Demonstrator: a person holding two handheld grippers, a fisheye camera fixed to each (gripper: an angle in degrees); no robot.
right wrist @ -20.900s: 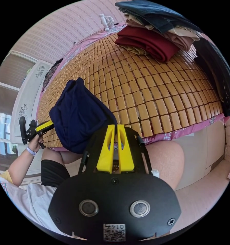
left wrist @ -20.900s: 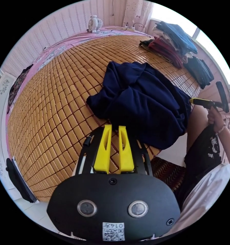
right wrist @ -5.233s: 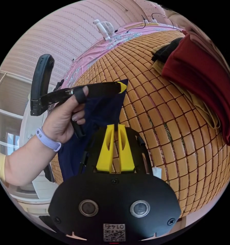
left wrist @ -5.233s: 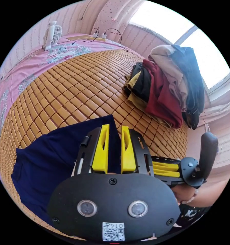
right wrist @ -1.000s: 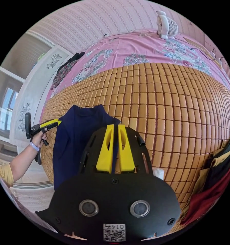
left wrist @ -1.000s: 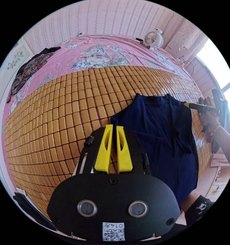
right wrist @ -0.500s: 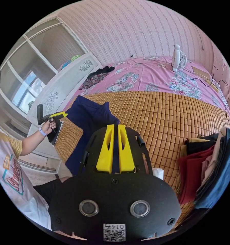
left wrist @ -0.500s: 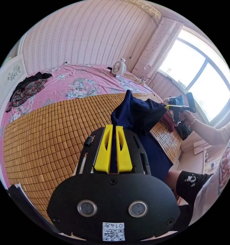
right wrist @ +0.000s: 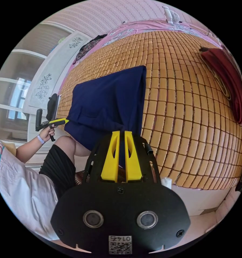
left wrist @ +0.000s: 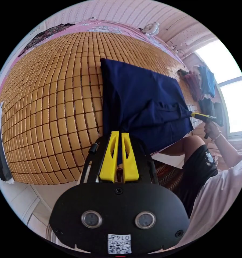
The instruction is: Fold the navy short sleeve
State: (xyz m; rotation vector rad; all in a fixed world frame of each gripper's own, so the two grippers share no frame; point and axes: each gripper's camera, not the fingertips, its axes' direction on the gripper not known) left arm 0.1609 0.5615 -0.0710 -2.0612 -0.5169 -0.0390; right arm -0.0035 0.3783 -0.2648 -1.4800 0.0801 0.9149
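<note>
The navy short sleeve (left wrist: 142, 99) lies stretched over the bamboo mat (left wrist: 51, 94), its near edge hanging off the bed's side. My left gripper (left wrist: 118, 134) is shut on one near corner of the cloth. In the left gripper view the right gripper (left wrist: 194, 115) pinches the other corner at the far right. In the right gripper view the same shirt (right wrist: 107, 104) spreads flat ahead, my right gripper (right wrist: 120, 133) is shut on its corner, and the left gripper (right wrist: 64, 121) holds the far corner at the left.
A stack of folded clothes (left wrist: 204, 83) sits at the mat's far end, with a red garment (right wrist: 228, 78) on it. A small white fan (right wrist: 171, 16) stands on the pink sheet. The person's knee (left wrist: 192, 143) and white shirt (right wrist: 21, 188) are at the bed's edge.
Half a second ago the shirt hung lifted in the air between both grippers. Now it is lowered and spread flat on the mat, with both grippers drawn back to the bed's near edge.
</note>
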